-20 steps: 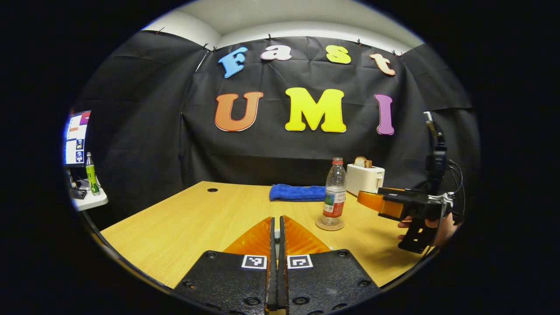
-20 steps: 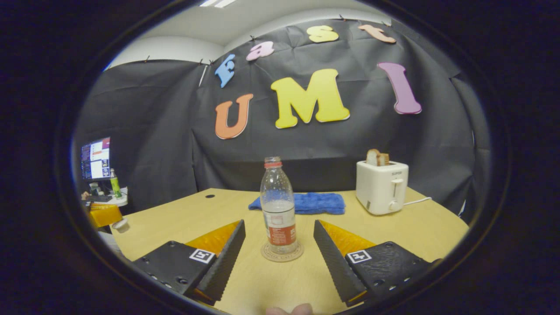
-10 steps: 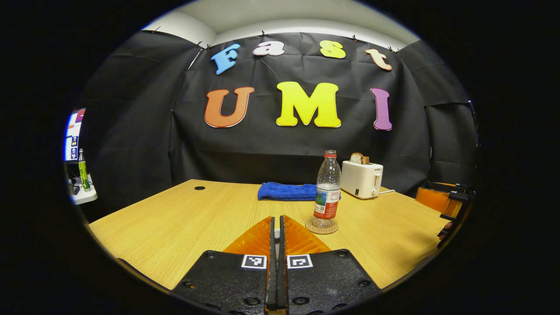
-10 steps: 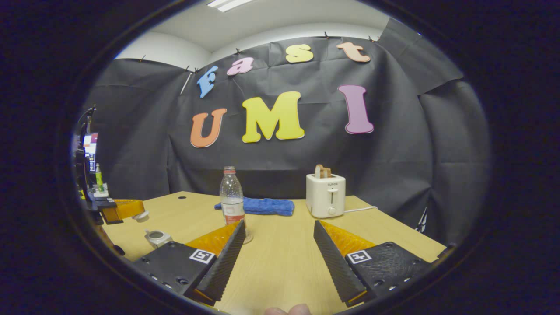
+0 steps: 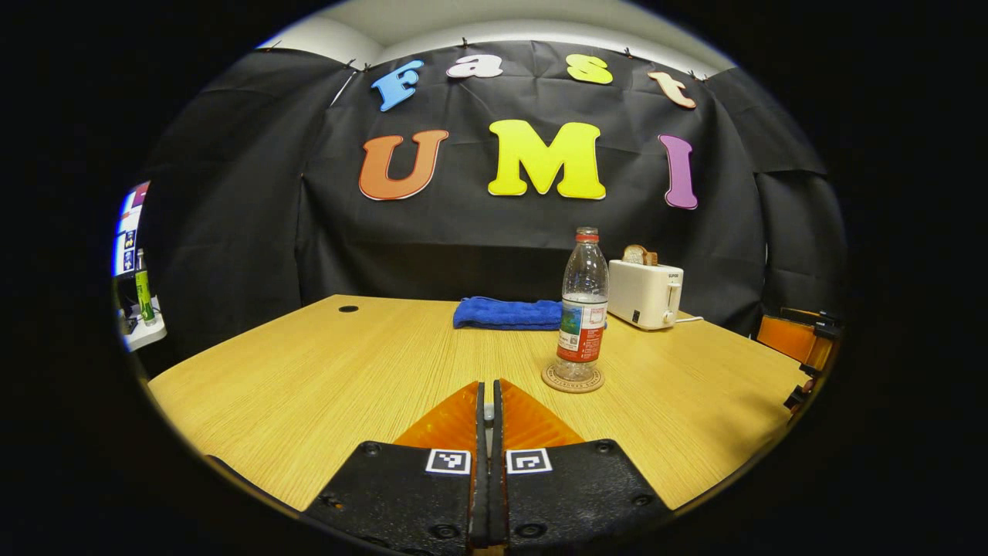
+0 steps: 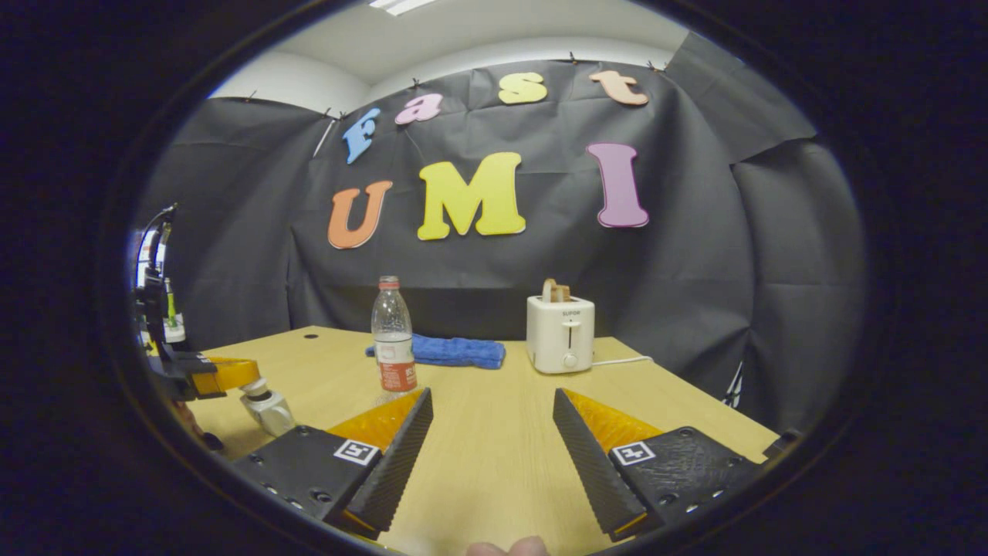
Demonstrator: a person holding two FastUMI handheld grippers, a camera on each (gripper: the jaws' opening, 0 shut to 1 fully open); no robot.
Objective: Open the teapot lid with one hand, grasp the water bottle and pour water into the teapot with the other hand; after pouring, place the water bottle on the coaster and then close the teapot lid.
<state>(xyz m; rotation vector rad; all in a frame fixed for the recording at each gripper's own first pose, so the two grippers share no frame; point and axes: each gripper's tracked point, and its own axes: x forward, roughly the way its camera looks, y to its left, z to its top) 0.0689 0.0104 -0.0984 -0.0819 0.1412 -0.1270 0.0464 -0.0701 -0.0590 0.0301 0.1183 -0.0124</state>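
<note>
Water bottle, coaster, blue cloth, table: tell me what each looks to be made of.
Water bottle: clear, glossy plastic, likely; you see through it, with a red cap and printed label.
Coaster: round, matte, tan, possibly cork or wood; too small to be sure.
Blue cloth: soft, nubby fabric, probably towelling, folded.
Table: light wood-grain top, smooth; perhaps laminate.

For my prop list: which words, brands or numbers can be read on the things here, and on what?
Toaster: a small word on its front, too small to read.
Water bottle: label print, too blurred to read.
Left gripper and right gripper: square code markers, no words.
</note>
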